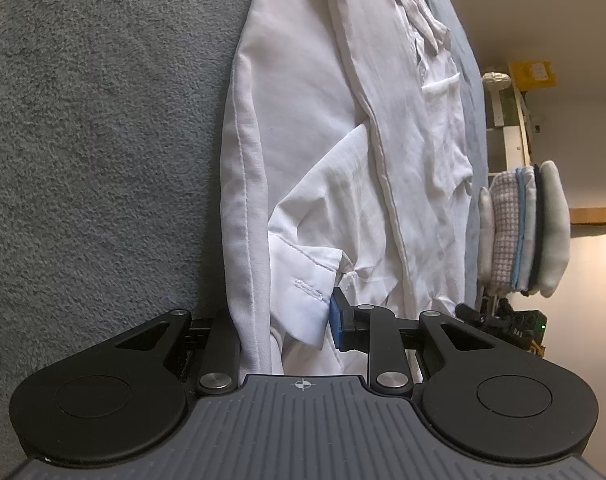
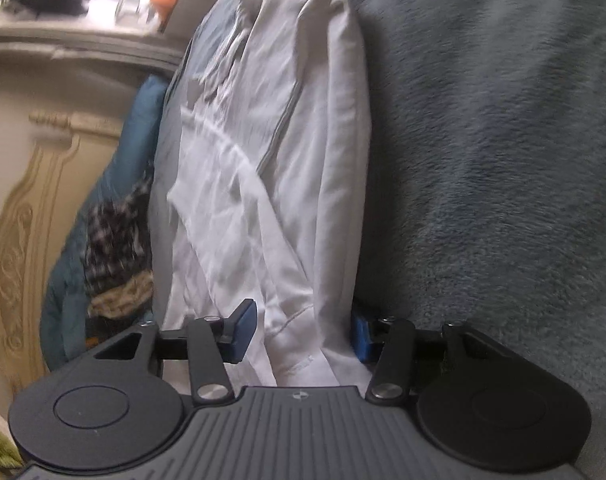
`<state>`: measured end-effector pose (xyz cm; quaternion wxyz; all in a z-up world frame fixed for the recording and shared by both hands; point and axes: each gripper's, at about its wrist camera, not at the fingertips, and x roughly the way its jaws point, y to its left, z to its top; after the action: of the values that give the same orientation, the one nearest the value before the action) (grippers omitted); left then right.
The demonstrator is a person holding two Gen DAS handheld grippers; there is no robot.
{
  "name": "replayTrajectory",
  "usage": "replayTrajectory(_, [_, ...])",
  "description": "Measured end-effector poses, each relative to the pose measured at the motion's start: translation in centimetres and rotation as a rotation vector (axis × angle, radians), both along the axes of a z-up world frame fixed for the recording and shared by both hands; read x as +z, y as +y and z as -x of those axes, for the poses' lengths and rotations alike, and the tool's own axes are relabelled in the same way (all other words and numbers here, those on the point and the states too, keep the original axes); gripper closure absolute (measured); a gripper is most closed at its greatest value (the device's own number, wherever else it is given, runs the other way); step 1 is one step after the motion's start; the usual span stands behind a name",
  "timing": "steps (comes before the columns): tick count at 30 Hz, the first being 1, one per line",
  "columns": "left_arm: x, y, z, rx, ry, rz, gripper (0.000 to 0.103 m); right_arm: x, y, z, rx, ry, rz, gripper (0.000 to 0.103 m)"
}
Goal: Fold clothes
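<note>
The left gripper [image 1: 287,320] clamps a cuffed fold of the white cotton shirt [image 1: 343,160], which lies lengthwise on the grey fleece blanket [image 1: 103,140] ahead of its jaws. The right gripper [image 2: 299,330] stands open astride the shirt's near edge, its blue pads [image 2: 245,326] apart from the cloth on the one side visible.

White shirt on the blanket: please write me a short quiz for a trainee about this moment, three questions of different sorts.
1. True or false: the white button-up shirt lies on a grey fleece blanket.
2. What does the left gripper clamp? A) the shirt's cuff B) the blanket C) nothing
3. In the left wrist view, what stands to the right of the shirt?

Key: 1 true; 2 A; 3 a pile of folded laundry.
</note>
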<state>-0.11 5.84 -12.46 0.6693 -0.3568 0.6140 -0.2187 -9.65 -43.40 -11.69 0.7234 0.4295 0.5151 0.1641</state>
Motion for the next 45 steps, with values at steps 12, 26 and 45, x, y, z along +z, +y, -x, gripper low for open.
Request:
replayTrajectory(12, [2.0,-0.2,0.5,-0.015,-0.119,-0.053,0.092,2.1,1.6,0.7,0.071,-0.073,0.038,0.096])
replayTrajectory(26, [5.4,0.6,-3.2,0.066,-0.277,0.02,0.094,4.9,0.5,-1.7,-0.074,-0.237,-0.01,0.097])
replayTrajectory(45, [5.4,0.3,-16.4,0.151,-0.28,-0.04,0.094,4.7,-1.5,-14.6,-0.258,-0.334,-0.018,0.097])
